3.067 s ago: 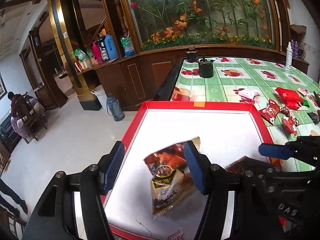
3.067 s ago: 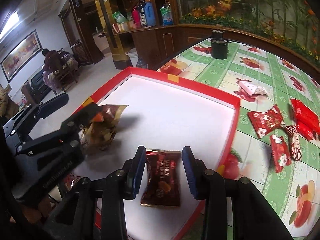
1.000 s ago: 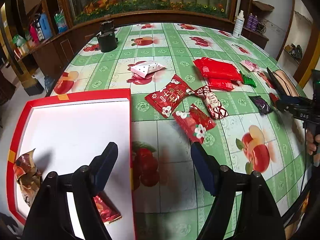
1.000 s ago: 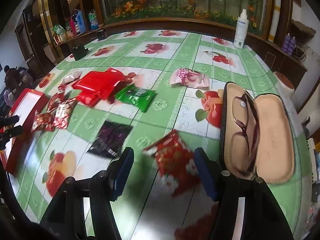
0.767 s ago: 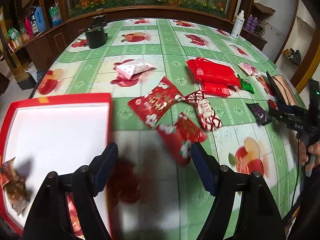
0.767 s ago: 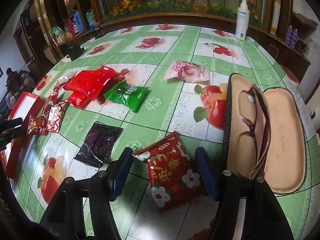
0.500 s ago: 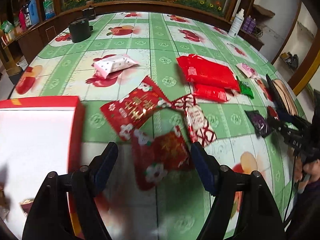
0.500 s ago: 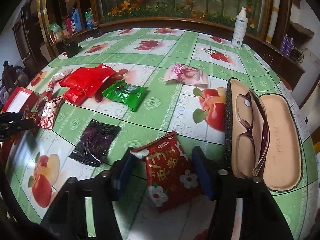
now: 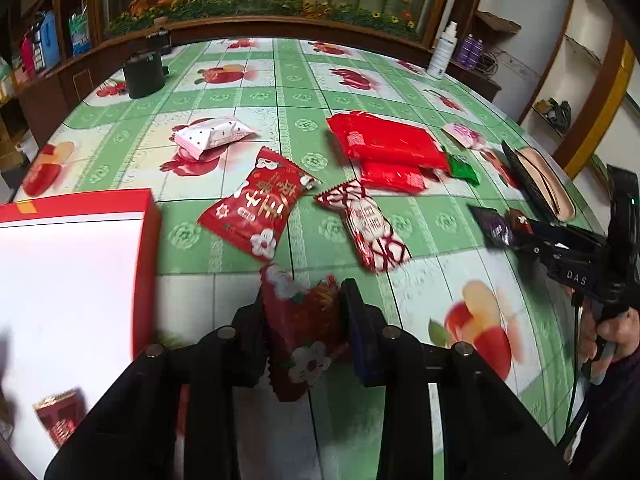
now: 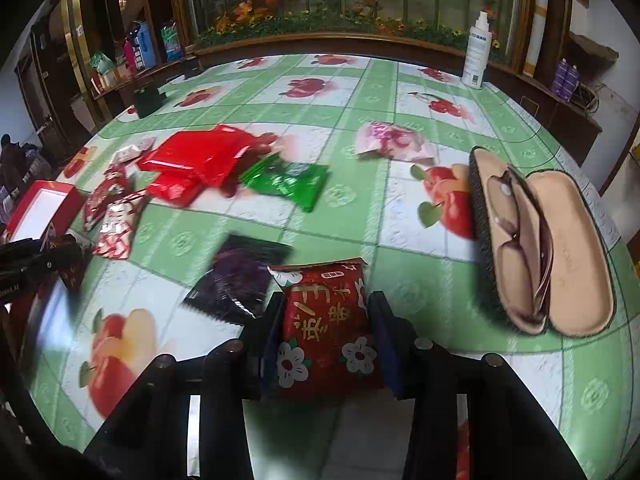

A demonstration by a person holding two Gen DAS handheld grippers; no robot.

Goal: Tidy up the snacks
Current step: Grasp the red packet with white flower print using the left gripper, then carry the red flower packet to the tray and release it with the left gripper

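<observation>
Red flowered snack pkt (image 9: 305, 332) pinched in closing L gripper (image 9: 304, 334); similar red pkt (image 10: 328, 328) squeezed btw closing R gripper (image 10: 326, 336) pads.

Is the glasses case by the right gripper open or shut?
Open. In the right wrist view the glasses case lies spread on the table, both tan-lined halves facing up, with a pair of glasses resting in the left half.

The left gripper (image 9: 306, 322) is closing its jaws on a red flower-printed snack packet (image 9: 301, 334), which crumples between the pads just beside the red box (image 9: 146, 240) with its white floor. Farther out on the green apple-patterned tablecloth (image 9: 432, 288) lie more red packets (image 9: 256, 210) and a white dotted packet (image 9: 212, 136). At the right edge, the right gripper (image 9: 520, 226) reaches toward a dark purple packet (image 9: 494, 226).
</observation>
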